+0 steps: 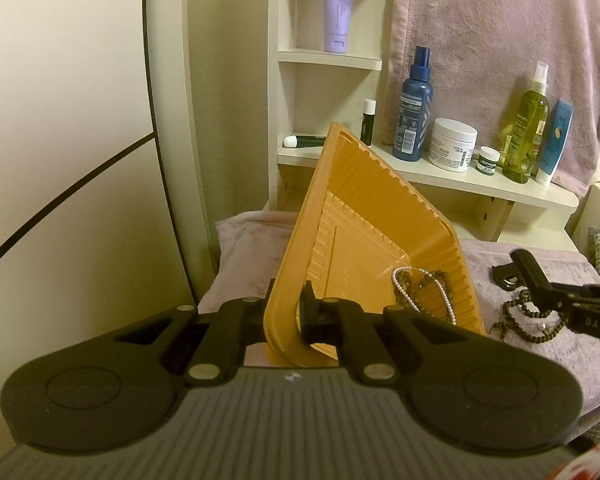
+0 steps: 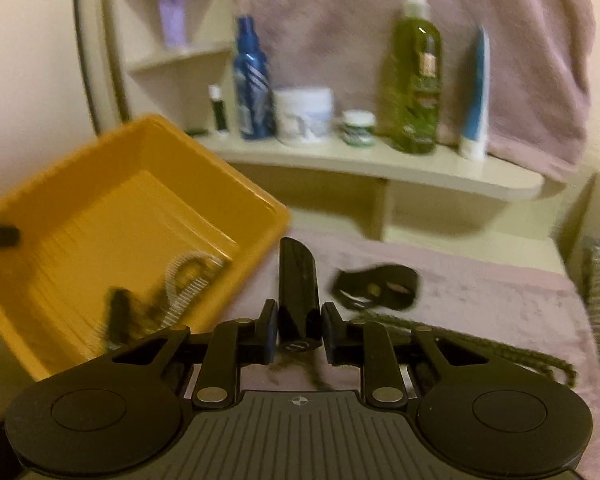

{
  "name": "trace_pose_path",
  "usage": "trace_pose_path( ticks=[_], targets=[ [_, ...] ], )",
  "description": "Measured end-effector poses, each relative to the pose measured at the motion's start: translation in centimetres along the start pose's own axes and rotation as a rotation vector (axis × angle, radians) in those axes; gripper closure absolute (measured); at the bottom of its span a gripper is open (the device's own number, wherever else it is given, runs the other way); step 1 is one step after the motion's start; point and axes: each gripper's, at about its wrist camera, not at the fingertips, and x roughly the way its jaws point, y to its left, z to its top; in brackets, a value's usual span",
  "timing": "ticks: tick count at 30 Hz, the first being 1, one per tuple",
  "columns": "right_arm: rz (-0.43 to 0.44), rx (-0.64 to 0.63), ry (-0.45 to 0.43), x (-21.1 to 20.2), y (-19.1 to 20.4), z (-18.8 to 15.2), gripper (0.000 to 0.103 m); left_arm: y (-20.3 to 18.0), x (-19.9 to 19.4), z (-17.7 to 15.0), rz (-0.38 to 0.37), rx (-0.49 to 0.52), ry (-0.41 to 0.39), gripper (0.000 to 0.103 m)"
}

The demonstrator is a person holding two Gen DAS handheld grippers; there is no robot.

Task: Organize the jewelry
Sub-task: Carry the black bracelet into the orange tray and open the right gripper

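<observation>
My left gripper [image 1: 290,314] is shut on the rim of an orange plastic tray [image 1: 364,220] and holds it tilted up. A pearl strand [image 1: 424,292] and a dark bead necklace [image 1: 410,284] lie in the tray's low corner. My right gripper [image 2: 299,328] is shut on a black watch strap [image 2: 298,276], whose other part [image 2: 376,284] lies on the pink cloth. A brown bead necklace [image 1: 528,320] lies on the cloth by the right gripper [image 1: 540,280]. The tray [image 2: 112,216] shows blurred in the right wrist view.
A cream shelf [image 1: 480,184] behind holds a blue spray bottle [image 1: 414,112], a white cream jar [image 1: 452,144], a small green jar [image 1: 488,160], a green bottle [image 1: 526,132] and a blue tube [image 1: 554,144]. A lilac tube [image 1: 336,8] stands higher up. A pink towel [image 1: 500,40] hangs behind.
</observation>
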Motion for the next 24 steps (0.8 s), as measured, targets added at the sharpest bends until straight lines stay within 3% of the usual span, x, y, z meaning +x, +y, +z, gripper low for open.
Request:
trace_pose_path(
  ticks=[4,10,17,24],
  targets=[
    [0.096,0.019,0.008,0.3,2.0,0.6,0.08,0.0,0.0,0.0,-0.002,0.001,0.0,0.096],
    [0.172,0.02,0.047,1.6,4.5,0.3,0.08,-0.1,0.0,0.0,-0.004,0.0,0.0,0.096],
    [0.32,0.017,0.089,1.7,6.0,-0.1,0.08,0.0,0.0,0.0,-0.004,0.0,0.0,0.096],
    [0.414,-0.02,0.104,1.6,7.1,-0.5,0.08,0.0,0.0,0.0,-0.003,0.0,0.001,0.096]
  ],
)
